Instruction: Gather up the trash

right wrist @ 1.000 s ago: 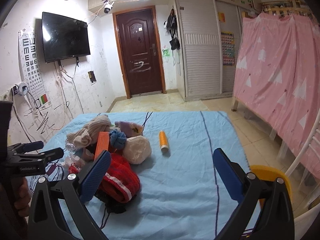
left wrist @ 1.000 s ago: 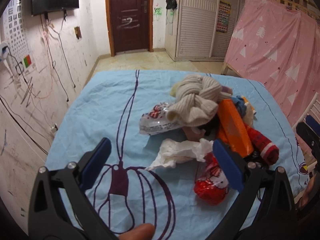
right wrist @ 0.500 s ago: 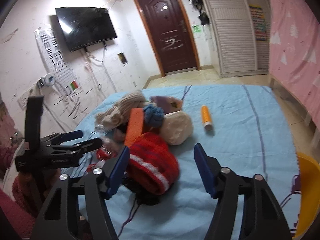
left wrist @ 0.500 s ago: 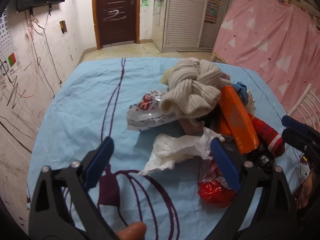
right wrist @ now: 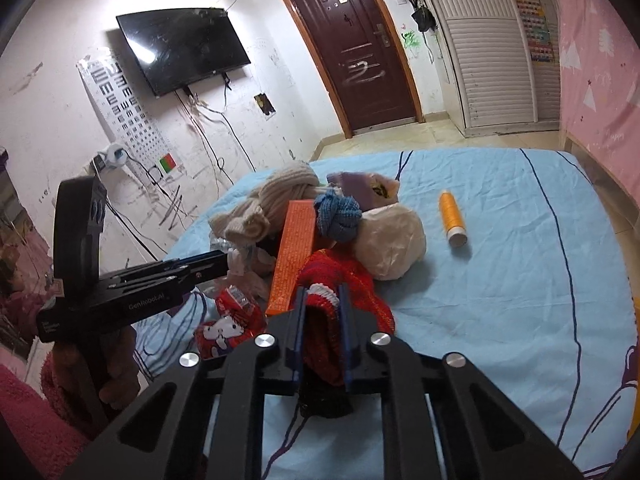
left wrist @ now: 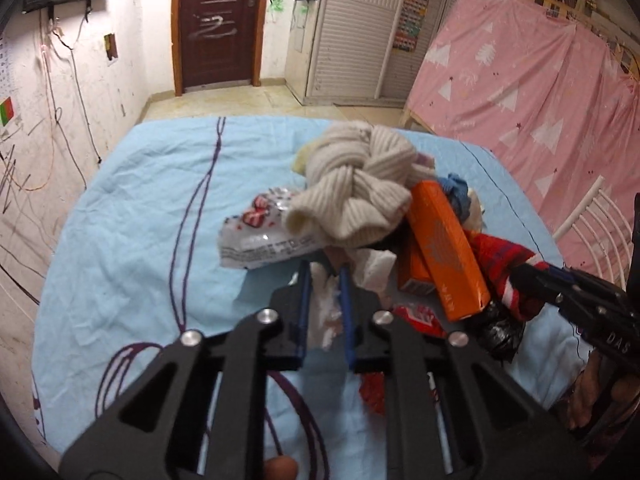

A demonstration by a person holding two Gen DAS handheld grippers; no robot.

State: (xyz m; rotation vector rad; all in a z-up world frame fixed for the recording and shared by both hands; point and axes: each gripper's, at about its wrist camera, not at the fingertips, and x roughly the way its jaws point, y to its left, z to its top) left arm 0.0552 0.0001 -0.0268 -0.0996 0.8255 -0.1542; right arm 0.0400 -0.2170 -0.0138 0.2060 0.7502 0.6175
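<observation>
Both tools have gone from wide to narrow since the earlier frame. The left tool (left wrist: pixel 325 276) now pinches the crumpled white tissue (left wrist: pixel 326 312), its pads pressed on it. The right tool (right wrist: pixel 322 292) clamps the red knitted sock (right wrist: pixel 340 280). Both things lie in the pile with the orange box (left wrist: pixel 444 248) and beige knit (left wrist: pixel 356 184), toward the bed's (left wrist: pixel 132 208) near edge.

On the bed (right wrist: pixel 500 280): 1 beige knit bundle (left wrist: pixel 356 188), 1 orange box (left wrist: pixel 444 252), 1 white tissue (left wrist: pixel 324 308), 1 clear printed wrapper (left wrist: pixel 260 236), 1 red cartoon wrapper (right wrist: pixel 228 326), 1 red knit item (right wrist: pixel 344 280), 1 blue knit ball (right wrist: pixel 340 216), 1 white plastic bag (right wrist: pixel 394 242), 1 black bag (left wrist: pixel 500 332), 1 orange thread spool (right wrist: pixel 452 216) apart twd the right edge. 2 grippers.
</observation>
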